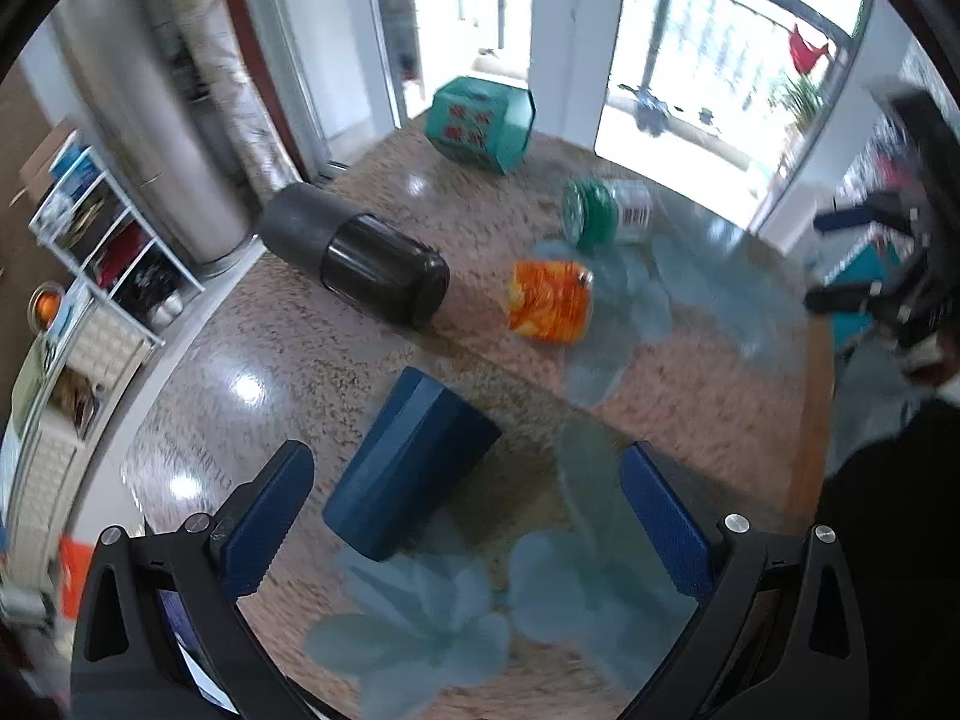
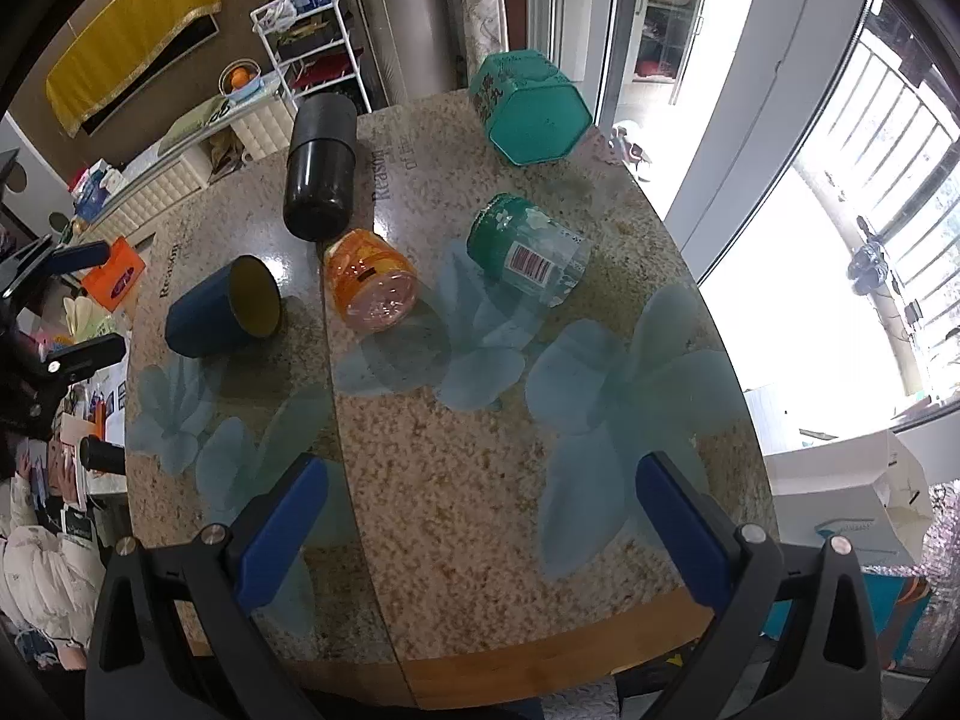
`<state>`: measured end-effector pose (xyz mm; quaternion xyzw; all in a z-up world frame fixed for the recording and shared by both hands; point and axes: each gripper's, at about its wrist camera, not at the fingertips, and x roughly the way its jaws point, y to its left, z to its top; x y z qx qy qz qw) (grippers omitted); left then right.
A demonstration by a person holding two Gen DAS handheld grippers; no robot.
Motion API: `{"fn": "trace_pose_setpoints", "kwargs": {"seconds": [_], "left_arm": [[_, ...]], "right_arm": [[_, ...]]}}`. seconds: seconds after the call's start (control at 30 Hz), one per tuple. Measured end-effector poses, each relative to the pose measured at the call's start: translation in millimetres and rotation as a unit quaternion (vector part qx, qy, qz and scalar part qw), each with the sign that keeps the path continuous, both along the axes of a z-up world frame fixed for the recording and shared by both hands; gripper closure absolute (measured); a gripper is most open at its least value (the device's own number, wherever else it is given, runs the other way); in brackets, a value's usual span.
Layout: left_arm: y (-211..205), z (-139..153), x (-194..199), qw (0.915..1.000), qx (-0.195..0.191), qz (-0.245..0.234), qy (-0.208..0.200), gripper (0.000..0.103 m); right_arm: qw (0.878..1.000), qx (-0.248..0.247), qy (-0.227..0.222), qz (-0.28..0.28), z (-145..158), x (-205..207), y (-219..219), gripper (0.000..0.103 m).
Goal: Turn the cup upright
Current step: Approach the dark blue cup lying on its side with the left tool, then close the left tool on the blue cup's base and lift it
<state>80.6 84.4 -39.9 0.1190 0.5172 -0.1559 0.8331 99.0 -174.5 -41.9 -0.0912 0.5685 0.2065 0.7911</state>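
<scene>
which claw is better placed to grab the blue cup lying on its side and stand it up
Probably the left claw: it is open with the blue cup lying just ahead between its fingers. The right claw, also open, faces bare table, with the cup far off to its left.

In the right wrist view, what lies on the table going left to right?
Dark blue cup on its side → black cylindrical container → orange jar → green-lidded clear jar. The teal hexagonal tin overlaps that jar's span, so I leave it out.
</scene>
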Motion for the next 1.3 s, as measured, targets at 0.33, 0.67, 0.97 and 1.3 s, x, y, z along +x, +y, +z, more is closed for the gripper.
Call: {"fn": "trace_pose_setpoints", "kwargs": {"seconds": [0.33, 0.67, 0.97, 1.3], "left_arm": [[16.2, -76.3, 24.3, 0.9932, 0.031, -0.053, 0.099, 0.000], [30.1, -122.1, 42.1, 0.9874, 0.048, -0.087, 0.123, 0.000], [22.1, -151.8, 56.6, 0.9829, 0.062, -0.095, 0.145, 0.023], [24.8, -156.3, 56.8, 0.9868, 0.044, -0.039, 0.151, 0.027]], "right_arm": [[0.998, -0.056, 0.041, 0.007, -21.6, 27.6, 1.5, 0.000], [0.995, -0.071, 0.073, 0.012, -42.9, 45.5, 7.8, 0.000], [0.994, -0.070, 0.084, 0.012, -53.0, 54.4, 9.4, 0.000], [0.995, -0.072, 0.074, 0.005, -48.7, 42.3, 6.6, 0.000]]}}
